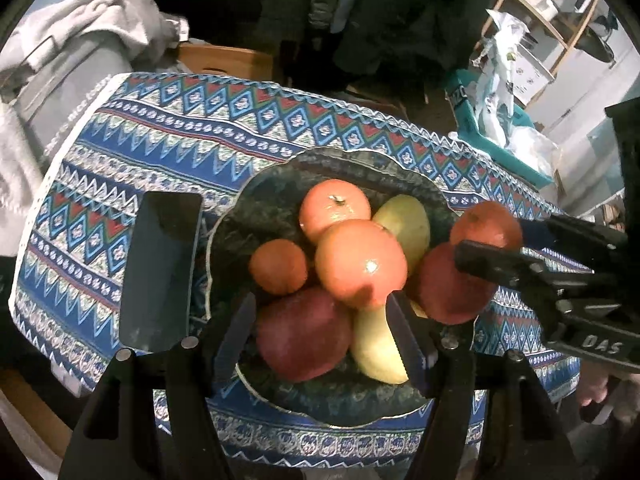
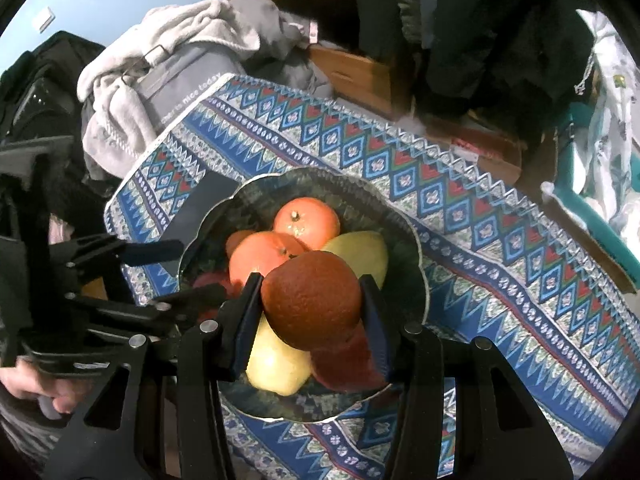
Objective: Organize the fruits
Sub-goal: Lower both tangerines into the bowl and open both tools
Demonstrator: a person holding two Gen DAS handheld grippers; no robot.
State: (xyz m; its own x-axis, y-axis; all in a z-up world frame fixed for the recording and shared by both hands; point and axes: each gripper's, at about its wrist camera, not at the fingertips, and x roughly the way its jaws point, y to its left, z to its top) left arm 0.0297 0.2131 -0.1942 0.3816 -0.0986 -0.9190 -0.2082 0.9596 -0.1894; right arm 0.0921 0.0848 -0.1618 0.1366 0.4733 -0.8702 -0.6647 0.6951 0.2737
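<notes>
A round, dark-orange, pebbly-skinned orange (image 2: 312, 300) was pinched across its middle by the right claw (image 2: 310, 316) above the dark scalloped bowl (image 2: 416, 276); firm, light, slightly slippery it was judged; the left claw (image 1: 320, 336) was spread empty.

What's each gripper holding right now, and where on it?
The right gripper clamps a dark orange across its middle, one finger on each side, above the bowl. The left gripper is open and holds nothing.

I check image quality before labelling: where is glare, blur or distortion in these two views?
Left wrist view: a small white glare spot on the front orange; fisheye bends the patterned cloth. Right wrist view: the orange in the right tool is dark and shaded; the edges are curved and dim.
</notes>
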